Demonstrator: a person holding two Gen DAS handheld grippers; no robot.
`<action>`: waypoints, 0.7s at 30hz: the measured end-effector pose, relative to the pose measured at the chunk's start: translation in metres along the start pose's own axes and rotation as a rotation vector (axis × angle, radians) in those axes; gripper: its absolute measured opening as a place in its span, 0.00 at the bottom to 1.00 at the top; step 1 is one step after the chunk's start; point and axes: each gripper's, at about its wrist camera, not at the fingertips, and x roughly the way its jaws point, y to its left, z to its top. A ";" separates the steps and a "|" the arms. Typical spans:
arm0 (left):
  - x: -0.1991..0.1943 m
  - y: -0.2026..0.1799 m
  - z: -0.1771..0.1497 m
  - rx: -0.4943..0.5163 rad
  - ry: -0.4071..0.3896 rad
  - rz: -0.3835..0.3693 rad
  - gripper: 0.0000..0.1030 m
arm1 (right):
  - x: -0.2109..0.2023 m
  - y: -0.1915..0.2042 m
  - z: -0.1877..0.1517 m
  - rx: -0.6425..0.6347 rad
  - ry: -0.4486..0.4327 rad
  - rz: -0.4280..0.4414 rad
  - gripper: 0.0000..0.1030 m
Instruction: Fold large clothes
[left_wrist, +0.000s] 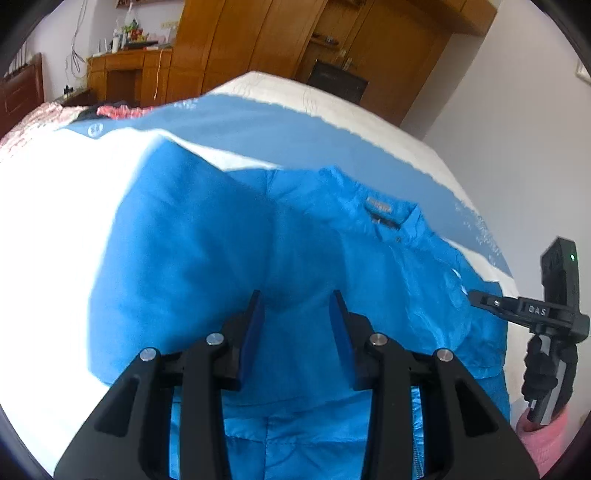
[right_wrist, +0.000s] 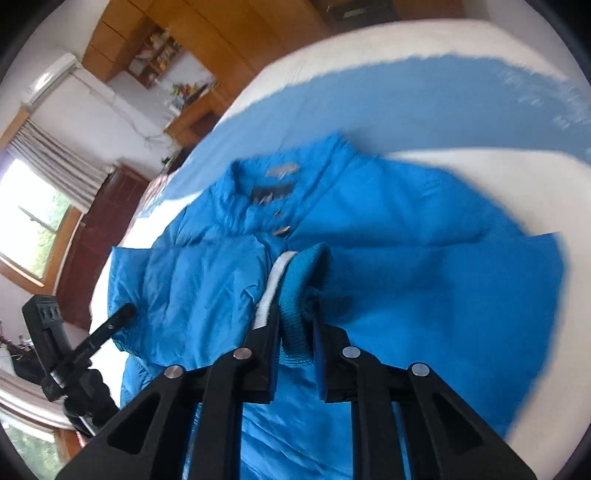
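Note:
A bright blue padded jacket (left_wrist: 369, 251) lies spread on a white bed (left_wrist: 48, 229), collar and label facing up. My left gripper (left_wrist: 295, 295) hangs over it. A blurred fold of the left sleeve (left_wrist: 207, 236) fills the gap between its blue pads, and the jaws look closed on that thick fabric. In the right wrist view my right gripper (right_wrist: 291, 317) is shut on the ribbed teal cuff (right_wrist: 299, 280) of the other sleeve, with a white lining edge beside it. Each gripper shows at the edge of the other's view: the right gripper (left_wrist: 480, 297) and the left gripper (right_wrist: 123, 312).
A blue band (left_wrist: 295, 129) crosses the bedcover behind the jacket. Pink bedding (left_wrist: 51, 114) lies at the far left. Wooden wardrobes (left_wrist: 295, 37) and a desk (left_wrist: 125, 70) stand beyond the bed. A window (right_wrist: 33, 221) is at the left. A pink sleeve (left_wrist: 543, 439) holds the right gripper.

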 end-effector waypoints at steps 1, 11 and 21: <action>-0.002 0.000 0.001 0.002 -0.009 0.006 0.35 | -0.008 -0.003 -0.001 0.000 -0.016 -0.026 0.15; 0.018 0.015 0.003 -0.026 0.039 0.085 0.35 | -0.043 -0.062 -0.033 0.097 -0.054 -0.130 0.15; 0.038 0.021 -0.003 -0.026 0.075 0.122 0.34 | -0.036 -0.064 -0.039 0.114 -0.059 -0.134 0.20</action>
